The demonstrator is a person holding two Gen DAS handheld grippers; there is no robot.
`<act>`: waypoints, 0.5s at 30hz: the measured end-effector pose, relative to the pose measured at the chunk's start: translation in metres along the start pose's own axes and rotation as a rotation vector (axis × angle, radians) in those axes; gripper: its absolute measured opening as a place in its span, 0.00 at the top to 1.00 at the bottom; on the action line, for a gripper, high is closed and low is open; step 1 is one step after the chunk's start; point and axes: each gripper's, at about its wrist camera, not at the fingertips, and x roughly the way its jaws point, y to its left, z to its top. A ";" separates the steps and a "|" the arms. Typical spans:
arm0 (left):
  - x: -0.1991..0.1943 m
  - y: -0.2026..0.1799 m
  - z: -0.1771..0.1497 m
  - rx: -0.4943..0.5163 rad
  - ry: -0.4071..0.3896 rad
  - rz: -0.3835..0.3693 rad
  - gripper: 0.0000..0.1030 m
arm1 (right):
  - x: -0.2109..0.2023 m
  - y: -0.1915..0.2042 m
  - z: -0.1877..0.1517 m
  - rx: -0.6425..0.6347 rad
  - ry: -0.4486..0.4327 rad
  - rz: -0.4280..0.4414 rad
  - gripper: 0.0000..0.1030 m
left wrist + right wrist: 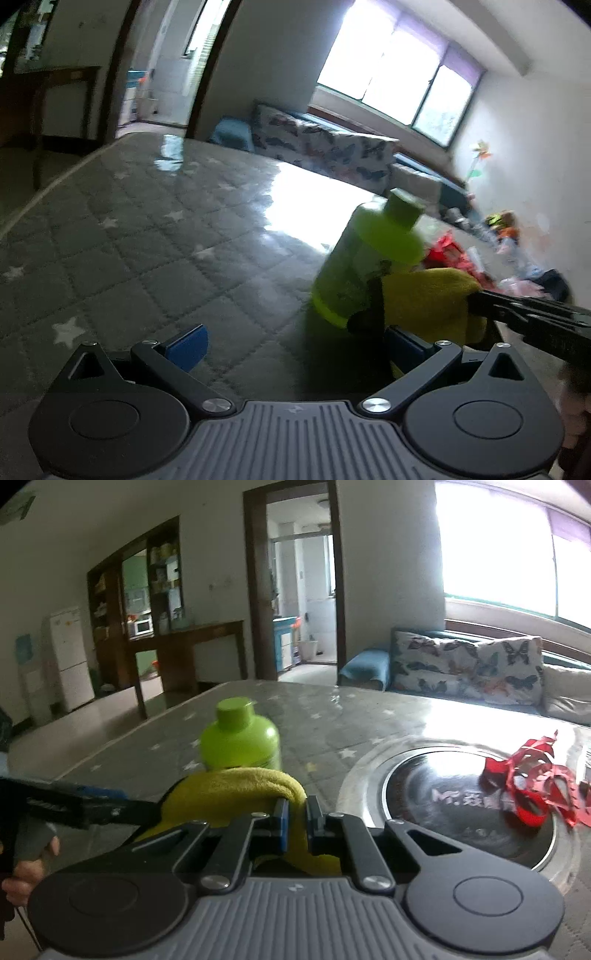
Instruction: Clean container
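A lime-green bottle (pixel 365 266) with a green cap stands upright on the table; the right wrist view shows it (pixel 240 738) just beyond the cloth. My right gripper (pixel 298 812) is shut on a folded yellow cloth (pixel 236 790), which is pressed against the bottle's side. From the left wrist view the cloth (pixel 432 299) covers the bottle's right flank, and the right gripper's fingers (pixel 517 306) come in from the right. My left gripper (pixel 295 347) is open wide, with the bottle just ahead of its right pad (pixel 406 347) and nothing between its pads.
The table (pixel 147 240) has a grey star-patterned cover under a glossy top. A round steel plate (pixel 369 775) is set into it at the right, with red cut paper (pixel 528 794) on it. A butterfly-print sofa (pixel 465 668) stands behind. A hand (pixel 26 878) holds the left gripper.
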 end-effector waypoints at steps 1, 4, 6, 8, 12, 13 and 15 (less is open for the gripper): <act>-0.001 0.000 0.000 -0.002 -0.002 -0.022 0.00 | 0.000 -0.003 0.001 0.002 -0.003 -0.016 0.92; -0.003 0.000 0.000 0.020 -0.006 -0.001 0.00 | 0.002 -0.012 0.006 0.026 -0.026 -0.090 0.93; -0.002 0.003 0.000 0.012 -0.004 0.012 0.00 | 0.002 -0.021 0.012 0.059 -0.048 -0.121 0.93; -0.001 0.007 0.001 -0.002 0.002 0.026 0.00 | 0.003 -0.029 0.019 0.092 -0.070 -0.129 0.93; 0.002 0.009 0.004 -0.002 0.016 0.059 0.00 | 0.012 -0.037 0.030 0.148 -0.124 -0.100 0.93; 0.004 0.009 0.004 -0.002 0.019 0.064 0.00 | 0.017 -0.038 0.032 0.172 -0.135 -0.082 0.93; 0.007 0.009 0.005 -0.006 0.029 0.072 0.00 | 0.031 -0.038 0.032 0.198 -0.117 -0.061 0.93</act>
